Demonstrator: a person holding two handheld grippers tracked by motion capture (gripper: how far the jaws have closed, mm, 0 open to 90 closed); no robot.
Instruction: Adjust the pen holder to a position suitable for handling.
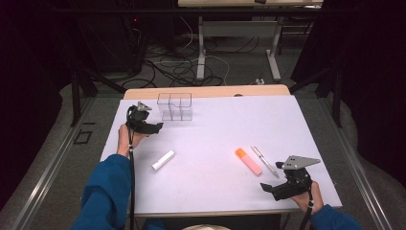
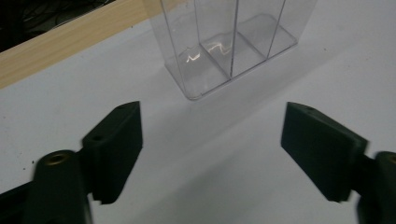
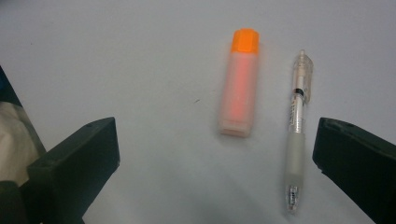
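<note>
White counter [image 1: 210, 187] here. Clear divided box [image 2: 229, 42] stands just ahead of the left jaws. Orange highlighter [image 3: 239, 91] and pen [image 3: 297, 126] lie side by side ahead of the right jaws; white tube [image 1: 163, 160] sits between the two pairs.

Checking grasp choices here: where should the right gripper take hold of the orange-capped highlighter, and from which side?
Probably mid-barrel, from above, pads on the two long sides. The highlighter lies flat, apart from the pen beside it, and the right gripper, jaws open, already looks along its length.

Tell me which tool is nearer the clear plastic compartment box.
Left. The left tool sits just beside the clear plastic compartment box, jaws open; the right tool is at the table's opposite near corner.
</note>
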